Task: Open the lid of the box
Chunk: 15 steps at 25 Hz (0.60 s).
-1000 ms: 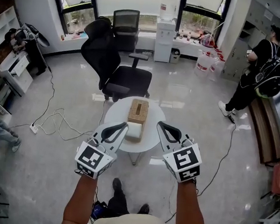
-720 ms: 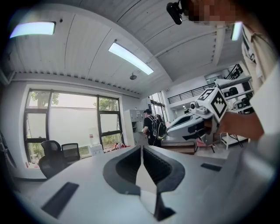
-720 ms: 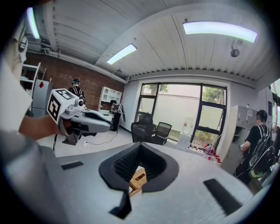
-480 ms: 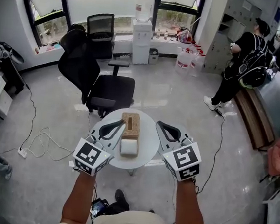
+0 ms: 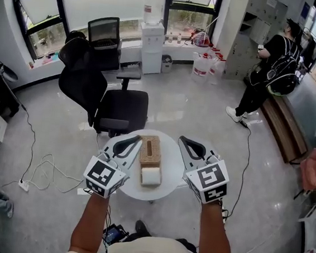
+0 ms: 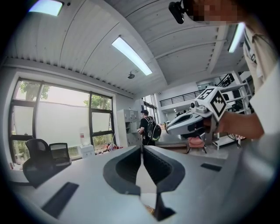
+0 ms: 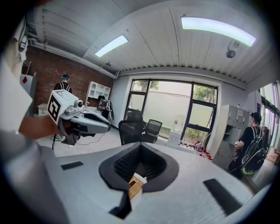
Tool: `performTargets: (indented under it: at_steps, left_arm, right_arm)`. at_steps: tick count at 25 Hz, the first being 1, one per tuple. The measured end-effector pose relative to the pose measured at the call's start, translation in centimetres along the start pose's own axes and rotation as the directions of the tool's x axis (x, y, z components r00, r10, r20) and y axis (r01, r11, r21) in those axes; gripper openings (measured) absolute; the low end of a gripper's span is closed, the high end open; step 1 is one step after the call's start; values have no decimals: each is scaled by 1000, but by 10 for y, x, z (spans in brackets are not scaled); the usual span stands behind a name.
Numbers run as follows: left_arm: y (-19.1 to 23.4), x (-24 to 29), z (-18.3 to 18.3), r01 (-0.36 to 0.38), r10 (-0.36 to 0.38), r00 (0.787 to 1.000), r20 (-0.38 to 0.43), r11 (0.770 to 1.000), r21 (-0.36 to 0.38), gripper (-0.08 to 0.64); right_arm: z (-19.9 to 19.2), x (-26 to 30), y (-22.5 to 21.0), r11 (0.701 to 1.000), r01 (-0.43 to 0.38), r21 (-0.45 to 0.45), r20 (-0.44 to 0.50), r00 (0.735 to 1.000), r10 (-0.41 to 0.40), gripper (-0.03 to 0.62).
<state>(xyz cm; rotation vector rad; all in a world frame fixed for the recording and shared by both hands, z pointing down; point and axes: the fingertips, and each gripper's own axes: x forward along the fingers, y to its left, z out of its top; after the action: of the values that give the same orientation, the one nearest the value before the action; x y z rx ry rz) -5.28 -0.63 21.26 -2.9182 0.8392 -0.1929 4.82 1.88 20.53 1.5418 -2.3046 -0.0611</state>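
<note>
Reaching stage: woven rattan box [image 5: 150, 151] lies mid round white counter [image 5: 168, 177], lid seemingly shut. Left gripper [image 5: 135, 141] at its 9 o'clock, right gripper [image 5: 184, 141] at 3 (fingers closed, empty). Next: part fingers, take lid.

Box [image 5: 150, 151] — woven, likely rattan; table [image 5: 166, 178] smooth white; floor [image 5: 204, 111] glossy tile.
</note>
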Motion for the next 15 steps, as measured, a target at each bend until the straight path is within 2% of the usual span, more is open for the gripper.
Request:
performTargets:
  at_steps: [6,15]
  left_arm:
    - [30,-1,-11,2,-2,1000,1,1000,-9,23]
    - [74,12,-35,-64,63,998,-31,997,-39,23]
  right_arm:
    - [6,27,4,1000,10,-9,-3,1000,-10,-8]
    - [4,85,-5,997,-73,-24,12,997,73,-8]
